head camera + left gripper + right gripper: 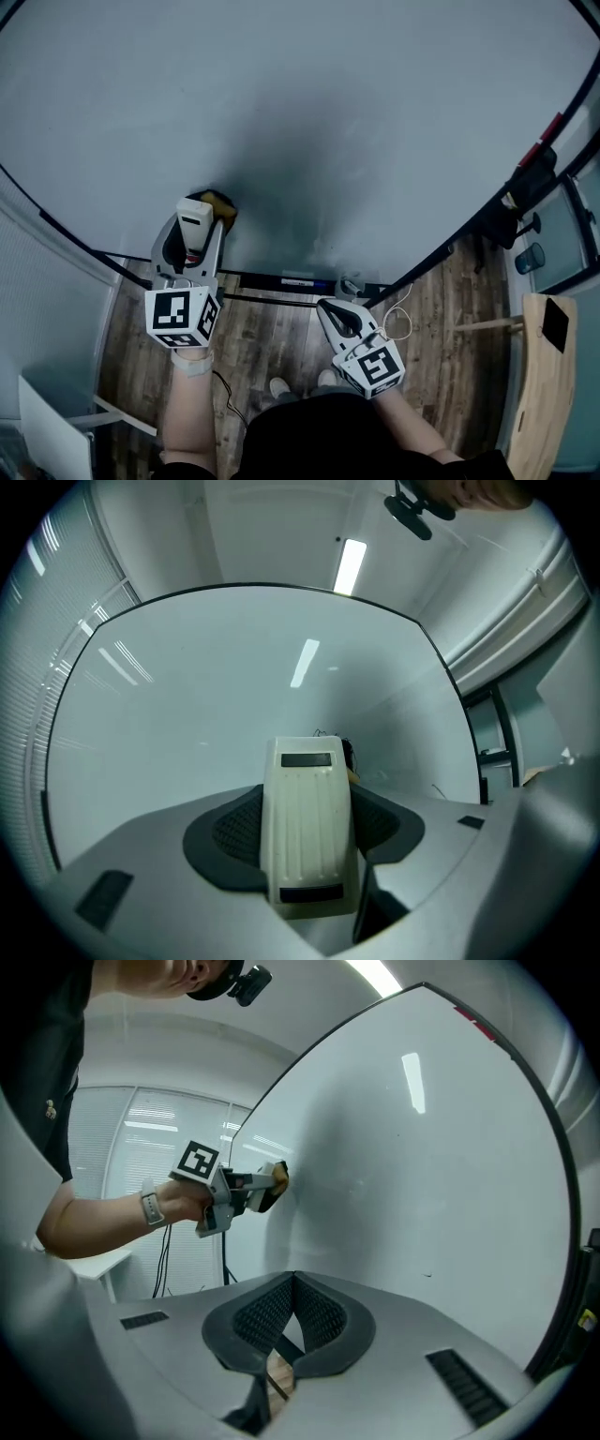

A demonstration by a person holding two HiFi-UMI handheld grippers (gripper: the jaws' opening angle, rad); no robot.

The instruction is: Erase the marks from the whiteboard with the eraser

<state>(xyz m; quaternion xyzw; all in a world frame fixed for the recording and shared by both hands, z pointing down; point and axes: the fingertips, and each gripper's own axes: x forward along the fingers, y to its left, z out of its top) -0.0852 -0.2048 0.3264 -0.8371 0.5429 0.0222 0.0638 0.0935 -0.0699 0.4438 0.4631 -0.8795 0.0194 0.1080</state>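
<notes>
1. The left gripper (200, 214) is up at the big glossy white whiteboard (356, 103), with its jaws clamped on the cream ribbed plastic eraser (306, 829), one dark pad on each long side.
2. From the right gripper view, the eraser's tan felt end is against the lower left part of the board and looks to be touching it.
3. The right gripper (294, 1286) hangs low and off the board, above the wooden plank floor (253, 342). Its jaws are pressed together tip to tip with nothing between them.
4. Nearly the whole board reads clean and bare.
5. What may be left is a tiny dark fleck (427, 1276) low on the board and a thin dark squiggle (322, 732) just past the eraser's front edge. Both are too small to say whether they are ink.
6. The grey patch (281, 187) mid-board in the head view looks more like shadow than marker, though I can't be sure.
7. My call is that the job is in its late stage, with only a few short passes over those specks left.
</notes>
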